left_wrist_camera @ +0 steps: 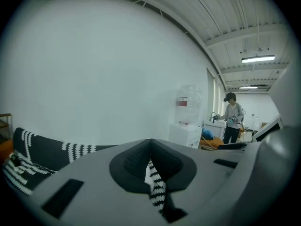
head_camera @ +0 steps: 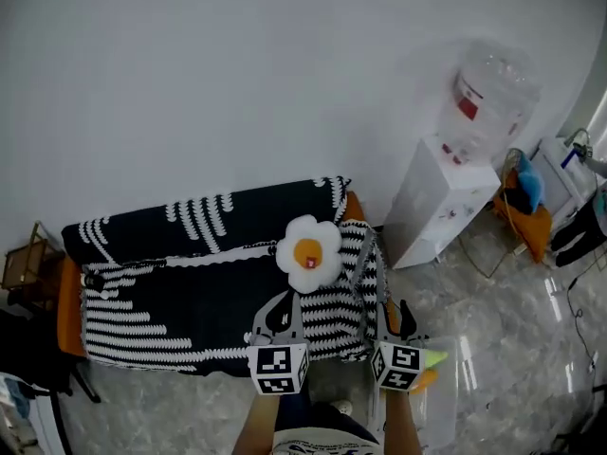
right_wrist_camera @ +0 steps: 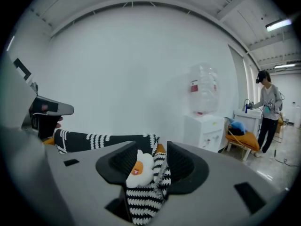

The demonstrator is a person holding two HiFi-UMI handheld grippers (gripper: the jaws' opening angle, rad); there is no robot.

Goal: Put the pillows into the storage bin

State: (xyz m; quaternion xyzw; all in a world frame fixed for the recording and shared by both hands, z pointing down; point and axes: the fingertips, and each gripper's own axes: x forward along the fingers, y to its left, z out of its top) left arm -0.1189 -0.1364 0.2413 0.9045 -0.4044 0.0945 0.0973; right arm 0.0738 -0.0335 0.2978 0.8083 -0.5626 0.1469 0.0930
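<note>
Left claw (left_wrist_camera: 150,167) pinches just a thin fold of the striped pillow (head_camera: 332,306), and right claw (right_wrist_camera: 146,169) grips it too, near the sofa (head_camera: 68,316)'s right end. That fold could slip, and the egg pillow (head_camera: 308,251) might slide off.

Right of my couch (head_camera: 142,292) sits 1 water dispenser (head_camera: 444,197) against the wall; 1 person (right_wrist_camera: 268,109) stands far right, 1 wooden stand (head_camera: 24,265) far left.

- striped pillow (head_camera: 332,316): knit-looking black-and-white cloth, soft, matt
- fried-egg pillow (head_camera: 308,252): fuzzy plush
- floor (head_camera: 493,349): polished marble-look tiles, glossy with reflections
- water bottle (head_camera: 493,88): clear, shiny plastic
- dispenser cabinet (head_camera: 436,207): smooth, white, plastic-looking
- wall (head_camera: 237,83): matt white
</note>
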